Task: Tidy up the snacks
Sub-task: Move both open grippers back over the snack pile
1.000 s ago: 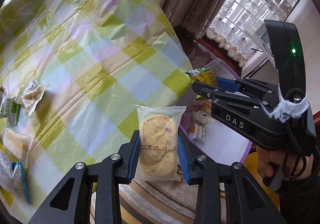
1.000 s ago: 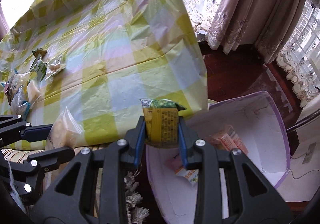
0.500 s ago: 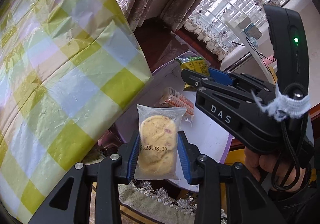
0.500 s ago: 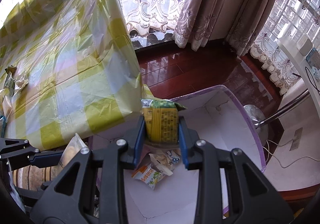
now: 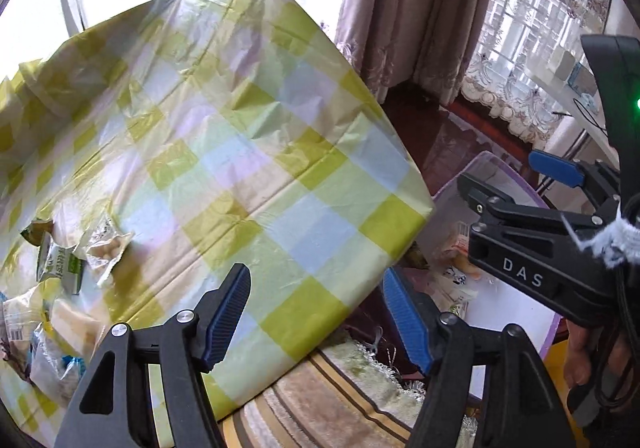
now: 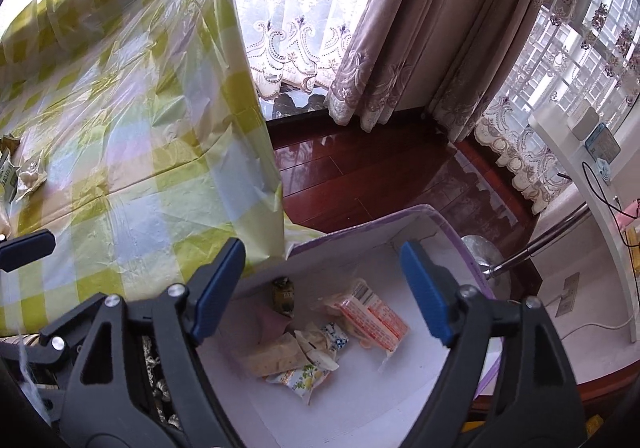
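My left gripper point(image 5: 316, 316) hangs over the table's corner, its jaws opening and nothing between them. My right gripper point(image 6: 322, 280) is above the white box with a purple rim point(image 6: 400, 215); its jaws are opening too, with nothing between them. In the box lie the yellow-green packet point(image 6: 283, 296) against the back wall, a pale cookie packet point(image 6: 276, 358), an orange-striped packet point(image 6: 370, 316) and a few small ones. In the left wrist view the right gripper point(image 5: 504, 175) shows over the box point(image 5: 500, 312). More snack packets point(image 5: 60, 268) lie at the table's left.
The table wears a green and yellow checked plastic cloth point(image 5: 240, 151). The box stands on the floor by the table's corner, next to a striped rug point(image 5: 340, 408). Beyond it are a dark wooden floor point(image 6: 360, 167), curtains point(image 6: 420, 47) and a white shelf with cables point(image 6: 592, 167).
Both grippers have opened and let go: the cookie packet and the yellow-green packet have left the jaws and now lie in the box. The left view has swung back over the table.
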{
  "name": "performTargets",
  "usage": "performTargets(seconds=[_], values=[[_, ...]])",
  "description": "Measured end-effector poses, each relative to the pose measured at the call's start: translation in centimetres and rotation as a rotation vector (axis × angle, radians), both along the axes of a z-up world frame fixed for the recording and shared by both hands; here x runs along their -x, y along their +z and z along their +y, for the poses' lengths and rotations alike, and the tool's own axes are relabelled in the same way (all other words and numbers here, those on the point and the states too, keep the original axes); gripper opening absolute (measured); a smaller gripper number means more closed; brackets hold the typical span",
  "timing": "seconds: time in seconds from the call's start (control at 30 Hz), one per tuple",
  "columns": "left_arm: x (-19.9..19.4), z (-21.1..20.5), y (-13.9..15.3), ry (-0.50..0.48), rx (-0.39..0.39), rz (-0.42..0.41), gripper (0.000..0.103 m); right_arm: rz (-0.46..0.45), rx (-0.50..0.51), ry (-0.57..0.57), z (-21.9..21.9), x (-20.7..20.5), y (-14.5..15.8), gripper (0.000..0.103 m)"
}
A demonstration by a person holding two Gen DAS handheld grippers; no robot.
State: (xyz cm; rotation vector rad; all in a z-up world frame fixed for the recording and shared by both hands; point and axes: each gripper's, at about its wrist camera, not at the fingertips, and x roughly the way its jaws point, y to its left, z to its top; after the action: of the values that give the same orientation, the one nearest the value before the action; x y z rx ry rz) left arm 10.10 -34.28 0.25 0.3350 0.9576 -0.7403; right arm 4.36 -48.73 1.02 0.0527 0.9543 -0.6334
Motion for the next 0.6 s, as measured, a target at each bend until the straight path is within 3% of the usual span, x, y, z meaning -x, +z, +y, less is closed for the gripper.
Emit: performTargets(seconds=[0.13, 0.3, 0.43, 0.6], values=[[-2.0, 3.5, 1.4, 0.151, 0.017, -0.106, 0.076, -0.040, 0.013, 0.017, 2.4, -1.3, 0.8, 0.089], [-3.9, 8.5, 3.3, 0.263, 0.086, -0.253, 0.079, -0.086, 0.023, 0.106, 6.6, -3.7, 1.7, 0.092], [-5.0, 13.5, 3.9, 0.290, 0.189, -0.261, 0.079, -0.119, 0.040, 0.186, 10.4, -6.0, 2.2, 0.092], [-7.0, 20.3, 2.9, 0.456, 0.250, -0.181, 0.079, -0.159, -0.084, 0.269, 14.6, -9.1, 1.9, 0.092]])
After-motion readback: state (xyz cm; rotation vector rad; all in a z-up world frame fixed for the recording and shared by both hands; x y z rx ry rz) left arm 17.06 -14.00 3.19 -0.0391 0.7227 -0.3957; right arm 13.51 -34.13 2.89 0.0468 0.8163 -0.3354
